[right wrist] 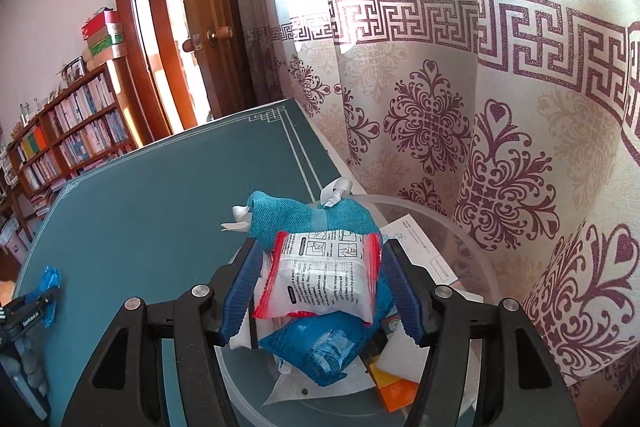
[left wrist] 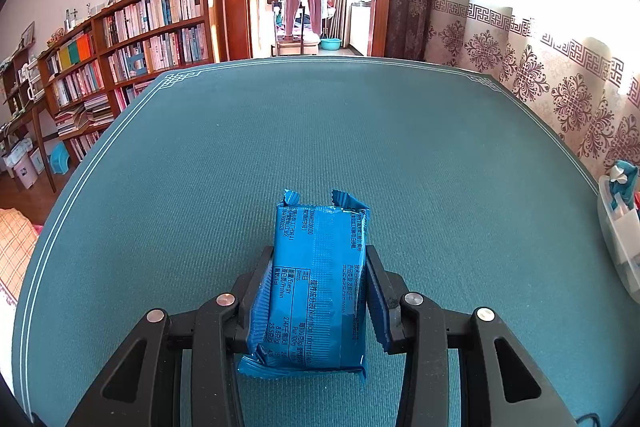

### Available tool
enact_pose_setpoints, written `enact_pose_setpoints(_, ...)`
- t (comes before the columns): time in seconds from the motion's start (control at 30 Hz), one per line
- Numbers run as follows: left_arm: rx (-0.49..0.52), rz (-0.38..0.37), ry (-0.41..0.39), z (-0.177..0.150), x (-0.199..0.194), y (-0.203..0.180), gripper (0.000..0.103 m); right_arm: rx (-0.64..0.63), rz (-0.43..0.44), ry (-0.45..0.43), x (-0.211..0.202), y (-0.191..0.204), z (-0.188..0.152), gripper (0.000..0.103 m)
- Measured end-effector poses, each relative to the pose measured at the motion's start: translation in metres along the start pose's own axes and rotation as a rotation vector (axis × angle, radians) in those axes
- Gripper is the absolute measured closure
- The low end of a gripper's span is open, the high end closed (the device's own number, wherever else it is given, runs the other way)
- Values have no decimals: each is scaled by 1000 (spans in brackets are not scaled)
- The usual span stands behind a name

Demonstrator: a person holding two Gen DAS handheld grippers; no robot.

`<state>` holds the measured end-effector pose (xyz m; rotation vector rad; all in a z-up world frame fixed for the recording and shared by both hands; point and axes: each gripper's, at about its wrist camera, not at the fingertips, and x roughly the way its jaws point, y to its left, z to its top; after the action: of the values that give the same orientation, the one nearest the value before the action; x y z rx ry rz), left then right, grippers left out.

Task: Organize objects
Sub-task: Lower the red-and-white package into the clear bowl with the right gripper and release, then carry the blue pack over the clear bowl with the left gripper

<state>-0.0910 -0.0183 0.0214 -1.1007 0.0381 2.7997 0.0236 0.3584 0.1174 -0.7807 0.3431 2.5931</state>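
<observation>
Our left tool (left wrist: 320, 283) is narrowed tight on the blue snack packet (left wrist: 318, 287), pads pressing both long sides, packet lying on the green surface (left wrist: 320, 131). Ahead of it we see open mat all the way to the far edge. Our right tool (right wrist: 320, 287) stands partly open above the clear bin (right wrist: 472, 247), the white-and-red sachet (right wrist: 324, 275) between its fingers, a gap showing on each side. Patterned curtain (right wrist: 500, 147) close on that tool's right; bookshelf (left wrist: 132, 39) off left.

One blue snack packet (left wrist: 318, 287), one red-edged white sachet (right wrist: 324, 275), one clear tub (right wrist: 460, 227), two teal cloth pouches (right wrist: 304, 223), one orange block (right wrist: 396, 393).
</observation>
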Motion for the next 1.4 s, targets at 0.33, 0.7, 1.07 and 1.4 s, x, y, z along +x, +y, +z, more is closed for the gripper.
enact_pose_setpoints(0.33,1,2,2,-1,0,-1,59,-26,-51,66,15,-6,-11,40)
enact_pose_setpoints(0.7,35,-147,41,-11,-15,-41,59,-68,-11,-45,-38,-10,-24,40)
enact_pose_setpoints(1.07,154,-368,29,-7,-51,-127,59,-135,15,-14,-69,-22,-60,40)
enact_pose_setpoints(1.4,335,-513,39,-10,-76,-212,59,-128,51,14,-76,-44,-82,40)
